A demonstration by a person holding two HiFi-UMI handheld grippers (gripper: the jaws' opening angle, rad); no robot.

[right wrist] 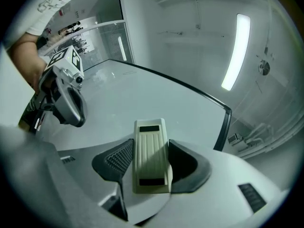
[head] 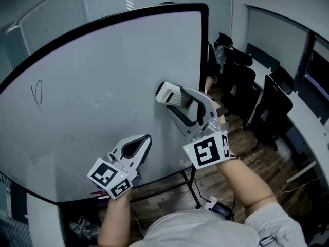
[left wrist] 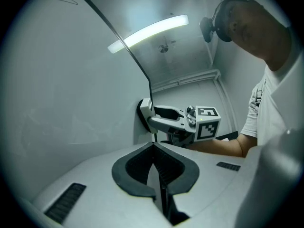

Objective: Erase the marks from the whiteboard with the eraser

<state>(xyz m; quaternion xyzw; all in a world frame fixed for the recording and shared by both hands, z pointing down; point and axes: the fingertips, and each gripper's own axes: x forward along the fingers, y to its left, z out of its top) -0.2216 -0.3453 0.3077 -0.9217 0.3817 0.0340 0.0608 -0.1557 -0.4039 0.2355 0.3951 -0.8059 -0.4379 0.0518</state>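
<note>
A large whiteboard (head: 103, 76) with a black frame fills the head view. A loop-shaped pen mark (head: 37, 93) sits at its left, and a fainter scribble (head: 34, 161) lies lower left. My right gripper (head: 169, 98) is shut on a cream ribbed eraser (right wrist: 151, 156), whose end (head: 167, 94) presses against the board near its right edge. In the left gripper view that eraser (left wrist: 144, 113) shows against the board. My left gripper (head: 145, 140) is shut with nothing in it, low in front of the board.
Black office chairs (head: 257, 99) and a white desk (head: 303, 112) stand to the right. The board's stand legs (head: 190, 181) and cables lie on the wood floor below. A ceiling strip light (left wrist: 147, 32) glows overhead.
</note>
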